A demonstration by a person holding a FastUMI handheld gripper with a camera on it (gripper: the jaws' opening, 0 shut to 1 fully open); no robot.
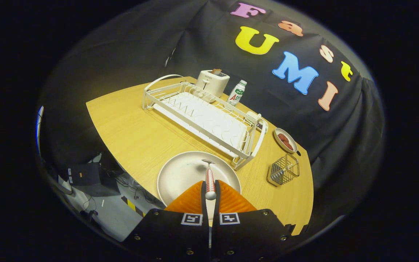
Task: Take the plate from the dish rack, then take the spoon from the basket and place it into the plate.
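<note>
Now the gripper [210,189] pinches the spoon [209,180], its long axis running straight ahead, bowl end over the plate [180,174] at lower centre.

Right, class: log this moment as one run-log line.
gripper: shut on spoon | spoon: bowl end over plate | plate: on table, beside dish rack | basket: empty | next: probably release

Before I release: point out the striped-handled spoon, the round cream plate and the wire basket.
Striped-handled metal spoon [210,180], gripper view: mid-handle, clamped between the tongs [210,192].
Round cream plate [180,174], gripper view: bare inner surface, beside the spoon.
Small wire basket [284,171], gripper view: front mesh wall.
</note>
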